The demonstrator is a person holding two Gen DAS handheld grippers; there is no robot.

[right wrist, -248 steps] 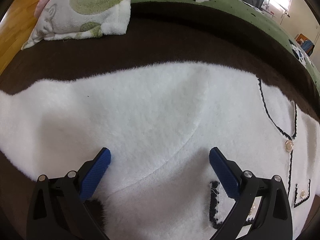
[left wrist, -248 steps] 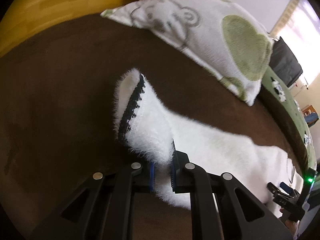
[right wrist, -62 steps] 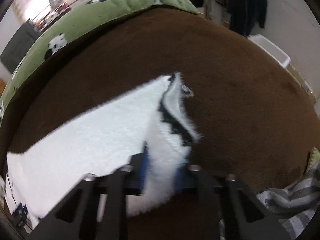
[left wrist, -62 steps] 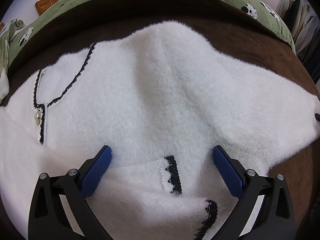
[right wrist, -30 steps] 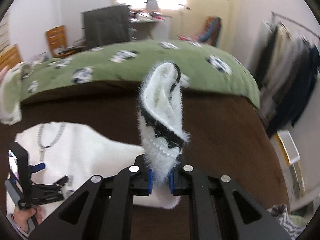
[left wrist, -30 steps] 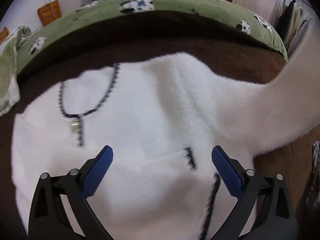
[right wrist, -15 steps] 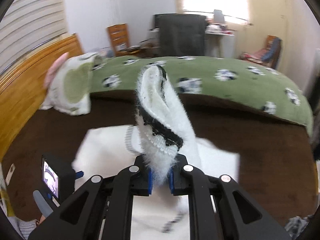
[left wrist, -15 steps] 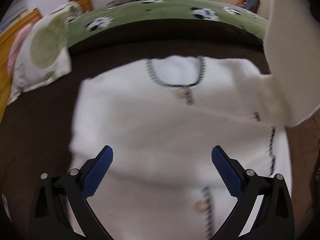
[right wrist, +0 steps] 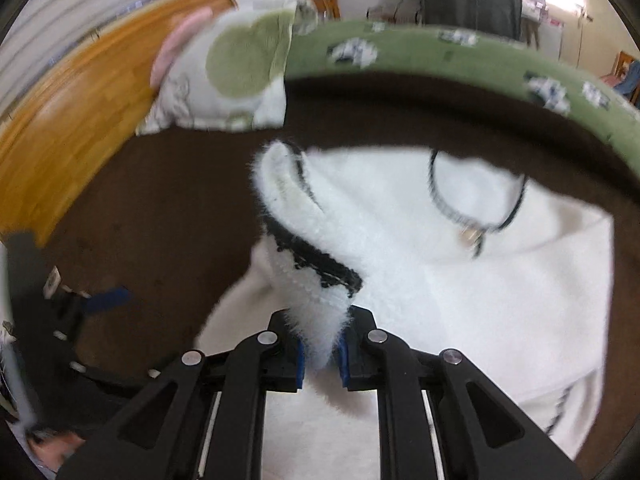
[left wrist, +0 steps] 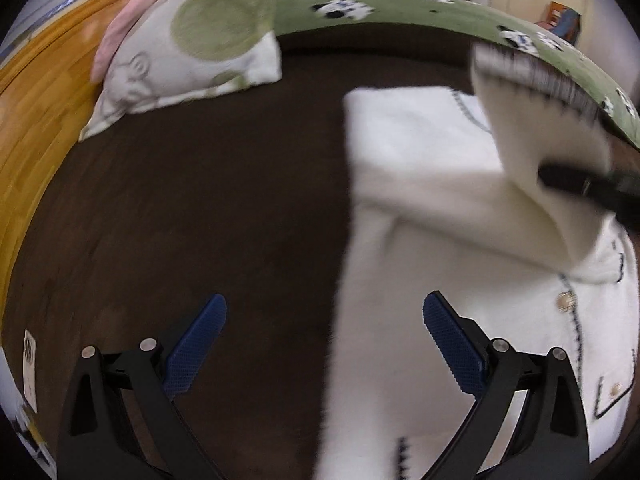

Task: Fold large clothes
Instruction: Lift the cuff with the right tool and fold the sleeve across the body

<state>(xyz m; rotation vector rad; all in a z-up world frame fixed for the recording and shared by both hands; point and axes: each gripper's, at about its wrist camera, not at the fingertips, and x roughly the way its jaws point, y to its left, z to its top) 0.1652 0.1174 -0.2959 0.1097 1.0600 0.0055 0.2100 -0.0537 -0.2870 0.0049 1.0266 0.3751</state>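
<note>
Because the brown blanket point(left wrist: 192, 208) gives a wide flat place, the white cardigan point(right wrist: 480, 280) lies spread on it, right of the pillow point(left wrist: 192, 40). To fold the sleeve point(right wrist: 304, 240) over the body, the right gripper point(right wrist: 320, 356) pinches its cuff, jaws starting to open. The left gripper point(left wrist: 324, 344) hangs wide apart and empty at the cardigan's left edge.

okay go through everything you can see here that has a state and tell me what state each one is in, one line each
White cardigan: flat on the brown bedspread, buttoned at the neck, one sleeve lifted across its body.
Sleeve cuff: raised off the cardigan, pinched between the right pads.
Right gripper: jaws opening, the cuff between them.
Left gripper: wide open, empty, over the cardigan's edge.
Pillow: lying by the wooden headboard, apart from the cardigan.
</note>
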